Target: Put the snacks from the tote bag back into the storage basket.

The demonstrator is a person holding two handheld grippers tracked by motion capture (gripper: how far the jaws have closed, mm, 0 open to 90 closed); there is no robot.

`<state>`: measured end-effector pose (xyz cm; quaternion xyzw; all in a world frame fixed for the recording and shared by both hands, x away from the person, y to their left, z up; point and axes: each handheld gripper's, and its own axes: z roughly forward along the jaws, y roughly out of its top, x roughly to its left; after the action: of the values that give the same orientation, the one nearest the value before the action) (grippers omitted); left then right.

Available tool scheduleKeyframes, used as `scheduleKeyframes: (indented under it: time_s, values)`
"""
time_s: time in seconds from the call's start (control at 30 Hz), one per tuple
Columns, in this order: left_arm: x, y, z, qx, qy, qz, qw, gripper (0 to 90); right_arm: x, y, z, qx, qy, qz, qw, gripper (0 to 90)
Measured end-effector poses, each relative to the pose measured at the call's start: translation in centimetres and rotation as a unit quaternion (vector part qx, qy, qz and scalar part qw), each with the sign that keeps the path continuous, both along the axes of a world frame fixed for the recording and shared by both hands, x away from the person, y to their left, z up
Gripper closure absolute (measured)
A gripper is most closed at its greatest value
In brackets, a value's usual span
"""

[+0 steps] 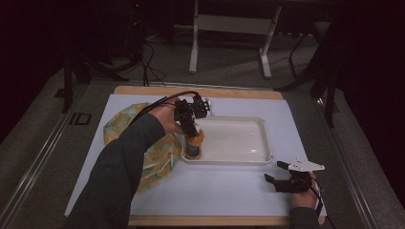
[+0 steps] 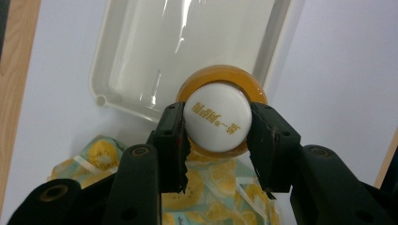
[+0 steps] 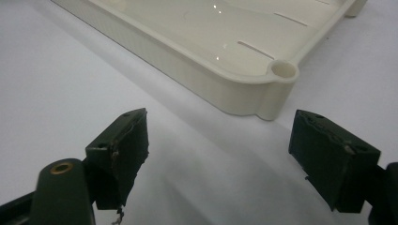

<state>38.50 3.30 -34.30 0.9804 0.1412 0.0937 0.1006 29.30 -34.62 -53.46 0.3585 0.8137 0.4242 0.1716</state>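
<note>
While left tool (image 2: 217, 136) grips bottle (image 2: 218, 112), tray (image 2: 117, 65) gapes.

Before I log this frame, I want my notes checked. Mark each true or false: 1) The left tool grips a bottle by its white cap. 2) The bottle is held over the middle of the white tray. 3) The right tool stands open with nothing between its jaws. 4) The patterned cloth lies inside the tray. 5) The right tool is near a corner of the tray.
1) True: the left tool is clamped on the white cap of the orange bottle.
2) False: the bottle is at the near-left corner of the tray.
3) True: the right tool is open and empty.
4) False: the patterned cloth lies on the table left of the tray.
5) True.
</note>
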Motion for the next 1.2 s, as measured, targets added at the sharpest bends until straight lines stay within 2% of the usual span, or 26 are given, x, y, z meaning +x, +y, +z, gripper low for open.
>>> scheduleKeyframes:
  time_s: [0.2, 0.23, 0.3, 0.6, 0.7, 0.93, 1.0, 1.2]
  values:
    - [0.05, -0.46, -1.01, 0.021, 0.006, 0.000, 0.9998, 58.5, -0.01, -0.01, 0.00, 0.000, 0.000, 0.000, 1.0000, 19.7]
    - [0.09, -0.41, -0.89, 0.011, 0.008, 0.002, 0.9999, 58.4, -0.01, -0.01, 0.00, 0.001, 0.000, 0.000, 1.0000, 19.7]
    - [0.14, -0.41, -0.97, 0.010, 0.014, 0.000, 0.9999, 58.4, -0.01, -0.01, 0.00, 0.001, -0.001, 0.000, 1.0000, 19.7]
    - [0.20, -0.34, -1.01, 0.007, 0.017, 0.002, 0.9998, 58.1, -0.01, 0.02, -0.02, -0.001, -0.003, 0.000, 1.0000, 19.7]
    - [0.23, -0.24, -1.03, 0.001, 0.017, 0.002, 0.9999, 57.0, -0.01, 0.03, -0.02, -0.001, -0.002, 0.000, 1.0000, 19.7]
    - [0.31, 0.22, -0.45, -0.024, 0.008, 0.008, 0.9996, 47.0, -0.02, 0.05, -0.02, -0.002, -0.003, 0.000, 1.0000, 19.7]
    - [0.19, 0.32, -0.44, -0.044, 0.012, 0.007, 0.9990, 45.6, -0.02, 0.06, -0.02, -0.002, -0.003, 0.000, 1.0000, 19.7]
    - [0.18, 0.30, -0.88, -0.047, 0.010, 0.008, 0.9988, 43.4, -0.04, 0.04, -0.01, -0.001, -0.003, -0.001, 1.0000, 19.8]
